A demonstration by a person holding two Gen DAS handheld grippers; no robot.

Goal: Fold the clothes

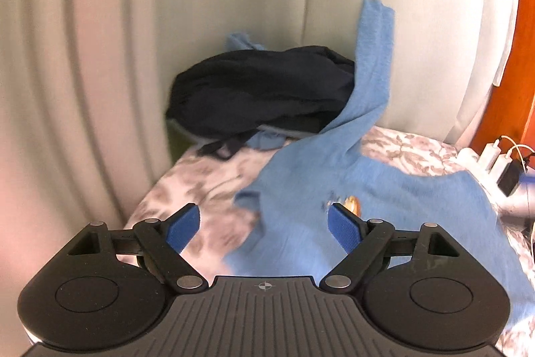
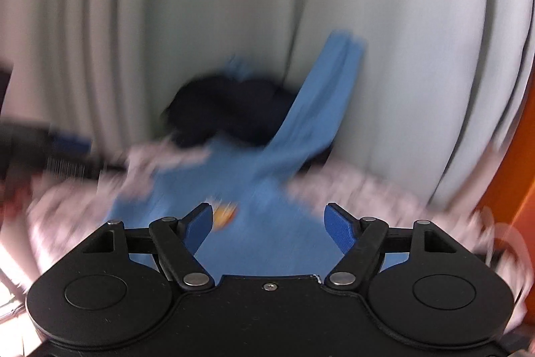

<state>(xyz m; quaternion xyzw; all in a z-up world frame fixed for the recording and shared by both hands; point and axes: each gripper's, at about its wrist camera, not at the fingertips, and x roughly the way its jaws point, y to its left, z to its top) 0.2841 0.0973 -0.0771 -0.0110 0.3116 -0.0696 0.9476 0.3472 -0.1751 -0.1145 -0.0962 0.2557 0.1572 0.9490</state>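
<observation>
A light blue long-sleeved shirt (image 1: 334,189) with a small orange emblem lies spread on the floral bed sheet (image 1: 207,176). One of its sleeves (image 1: 374,56) runs up against the pale wall. My left gripper (image 1: 262,209) hovers open over the shirt's left edge with nothing between its blue pads. In the blurred right wrist view, my right gripper (image 2: 267,208) is open above the shirt (image 2: 254,176), also holding nothing. The left gripper (image 2: 67,149) shows as a dark smear at the left there.
A heap of dark navy clothes (image 1: 264,89) sits in the far corner of the bed, over another blue piece. Pale curtains (image 1: 83,56) hang on the left. At the right are an orange wooden panel (image 1: 515,72) and white chargers with cables (image 1: 498,156).
</observation>
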